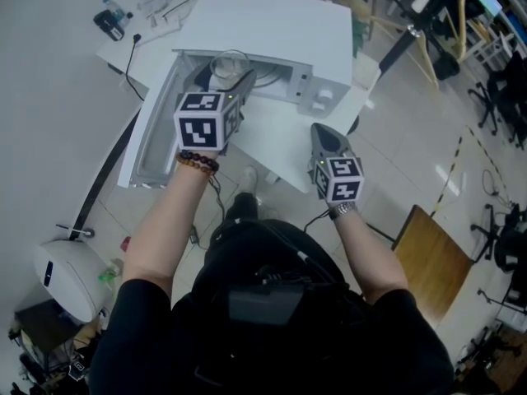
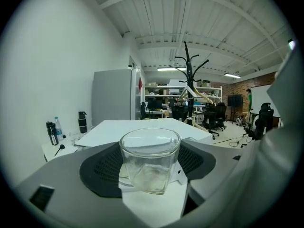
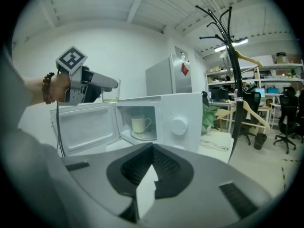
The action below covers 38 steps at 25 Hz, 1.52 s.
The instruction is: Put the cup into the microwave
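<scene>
one glass cup [image 2: 149,158], upright, mouth up, is grasped by left tongs [image 1: 237,85]; right tongs [image 3: 146,186] clenched empty.

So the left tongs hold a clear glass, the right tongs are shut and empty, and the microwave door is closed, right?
No: the microwave door stands open, as the right gripper view shows. The left tongs do hold the clear glass, and the right tongs are shut and empty.

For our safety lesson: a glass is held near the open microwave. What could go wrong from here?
A white mug already sits inside the microwave; the glass could knock it. The smooth glass, pinched only by the left gripper, may slip. It might also clip the open door.
</scene>
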Motion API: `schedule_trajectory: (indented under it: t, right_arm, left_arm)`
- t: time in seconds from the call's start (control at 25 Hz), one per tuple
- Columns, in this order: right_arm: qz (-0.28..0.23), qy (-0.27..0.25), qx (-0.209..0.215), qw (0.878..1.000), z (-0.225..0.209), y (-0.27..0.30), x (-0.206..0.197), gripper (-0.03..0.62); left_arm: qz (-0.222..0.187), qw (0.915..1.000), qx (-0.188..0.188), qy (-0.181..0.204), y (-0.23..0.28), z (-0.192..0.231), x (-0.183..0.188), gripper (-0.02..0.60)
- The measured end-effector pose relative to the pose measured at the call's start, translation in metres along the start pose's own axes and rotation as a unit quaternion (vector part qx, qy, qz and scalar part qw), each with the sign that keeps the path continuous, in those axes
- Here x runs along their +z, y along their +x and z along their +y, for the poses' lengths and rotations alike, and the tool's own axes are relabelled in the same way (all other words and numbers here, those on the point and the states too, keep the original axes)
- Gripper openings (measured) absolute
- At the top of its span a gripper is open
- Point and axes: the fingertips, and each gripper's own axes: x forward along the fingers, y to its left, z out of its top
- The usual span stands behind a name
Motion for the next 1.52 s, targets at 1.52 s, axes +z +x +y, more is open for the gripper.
schedule_trajectory:
  t: [1.52]
  right_arm:
    - [0.051, 0.018, -0.033, 0.998, -0.021, 0.006, -0.033, 0.0]
  left_arm:
    - [0.077, 0.9967, -0.015, -0.02, 0.12, 0.009, -0.132, 0.352]
